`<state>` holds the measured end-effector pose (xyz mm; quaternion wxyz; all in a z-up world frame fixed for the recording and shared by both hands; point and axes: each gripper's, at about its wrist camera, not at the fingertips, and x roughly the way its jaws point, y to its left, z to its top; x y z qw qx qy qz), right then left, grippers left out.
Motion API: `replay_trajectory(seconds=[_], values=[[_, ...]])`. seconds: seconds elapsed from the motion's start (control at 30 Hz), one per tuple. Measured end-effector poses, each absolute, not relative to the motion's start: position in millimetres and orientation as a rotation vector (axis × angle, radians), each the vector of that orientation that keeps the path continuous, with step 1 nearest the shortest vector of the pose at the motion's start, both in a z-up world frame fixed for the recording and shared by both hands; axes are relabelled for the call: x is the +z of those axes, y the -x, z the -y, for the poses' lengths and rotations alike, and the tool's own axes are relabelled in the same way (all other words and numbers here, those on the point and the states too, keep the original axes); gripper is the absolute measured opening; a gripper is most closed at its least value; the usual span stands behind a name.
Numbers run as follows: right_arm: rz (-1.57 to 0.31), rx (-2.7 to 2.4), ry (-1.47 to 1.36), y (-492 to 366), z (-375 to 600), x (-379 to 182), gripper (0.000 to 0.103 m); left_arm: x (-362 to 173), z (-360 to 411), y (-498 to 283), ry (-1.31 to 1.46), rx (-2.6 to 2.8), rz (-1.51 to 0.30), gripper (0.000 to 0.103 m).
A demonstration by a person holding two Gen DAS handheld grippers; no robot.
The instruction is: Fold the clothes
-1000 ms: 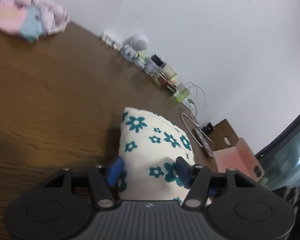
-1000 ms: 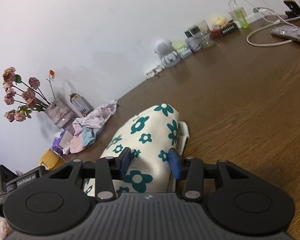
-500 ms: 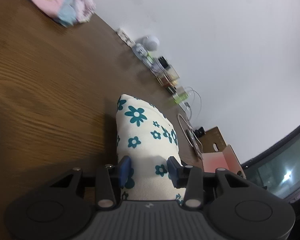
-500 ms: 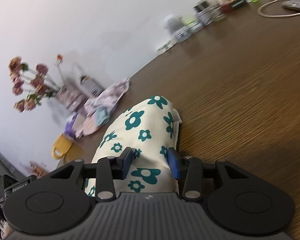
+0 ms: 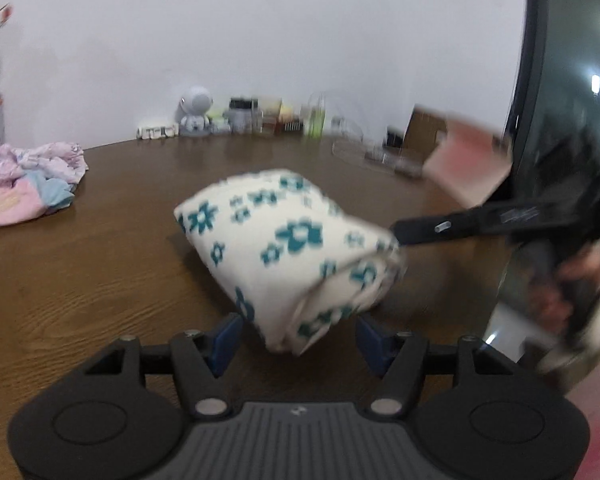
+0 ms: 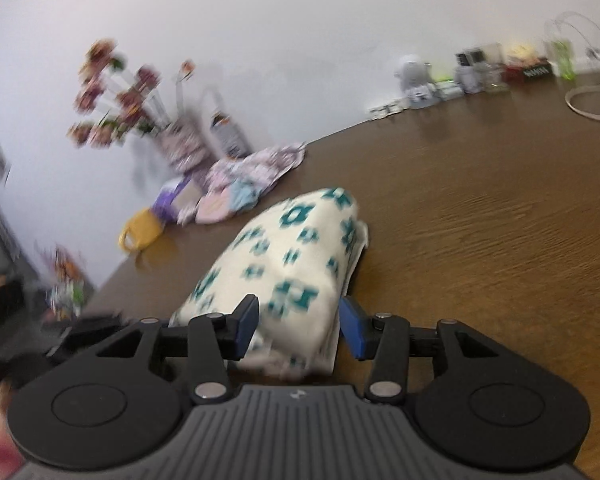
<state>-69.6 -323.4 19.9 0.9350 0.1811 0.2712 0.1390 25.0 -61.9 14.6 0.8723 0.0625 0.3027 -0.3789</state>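
On brown wooden table (image 5: 80,280): folded floral cloth (image 5: 284,248), white wall (image 5: 260,40) behind.

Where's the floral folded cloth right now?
The floral folded cloth sits mid-table on the wooden table, between the left gripper in front and the right gripper, right of the pink clothes pile.

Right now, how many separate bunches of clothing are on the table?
2. The folded cream floral garment lies mid-table between both grippers; a loose pink pile sits at the far left near the wall. More may lie out of view.
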Motion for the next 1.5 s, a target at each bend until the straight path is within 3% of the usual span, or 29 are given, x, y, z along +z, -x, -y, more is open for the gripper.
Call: replay_trajectory(seconds=[0.07,0.1,0.17,0.2,0.27,0.3,0.47,0.57,0.77,0.8,0.87,0.93,1.13,1.37,1.5], values=[[-0.566,0.295,-0.297,75.9,314.4,18.5,0.046,17.1,65.1,-15.5,-0.244,-0.793,-0.599,0.057],[-0.570,0.295,-0.259,77.5,308.8,17.7,0.046,13.6,69.7,-14.4,-0.289,-0.781,-0.581,0.045],[-0.569,0.281,-0.180,75.6,295.4,16.5,0.046,12.2,70.6,-13.3,-0.296,-0.780,-0.564,0.041],[-0.564,0.275,-0.145,74.6,289.7,15.6,0.045,11.7,70.8,-12.8,-0.299,-0.780,-0.556,0.032],[-0.563,0.262,-0.089,70.0,280.3,13.6,0.041,10.6,71.3,-11.7,-0.304,-0.779,-0.540,0.027],[-0.564,0.258,-0.073,67.6,277.1,12.6,0.037,10.0,71.6,-11.2,-0.306,-0.779,-0.531,0.019],[-0.566,0.252,-0.068,61.9,270.9,9.2,0.017,6.5,66.4,-16.0,-0.223,-0.771,-0.542,0.012],[-0.574,0.240,-0.082,60.3,270.5,6.7,0.012,3.8,57.1,-26.0,-0.081,-0.757,-0.597,0.010],[-0.589,0.217,-0.110,56.9,269.7,1.5,0.012,-0.3,40.7,-45.4,0.155,-0.743,-0.679,0.011],[-0.592,0.214,-0.120,57.0,270.3,1.0,0.013,0.1,39.0,-46.5,0.163,-0.742,-0.685,0.015],[-0.603,0.227,-0.156,59.7,274.3,2.4,0.021,-0.5,37.8,-46.6,0.160,-0.743,-0.707,0.027],[-0.603,0.266,-0.203,66.1,280.0,7.0,0.034,1.6,35.6,-40.5,0.151,-0.776,-0.702,0.047],[-0.528,0.288,-0.458,73.5,303.2,25.9,0.059,16.9,24.9,-54.4,0.344,-0.757,-0.685,0.078],[-0.557,0.181,-0.605,30.8,304.4,21.2,0.059,25.8,23.2,-68.5,0.456,-0.726,-0.692,0.077],[-0.595,0.138,-0.570,26.3,298.0,14.1,0.050,23.7,30.6,-74.5,0.429,-0.708,-0.720,0.059]])
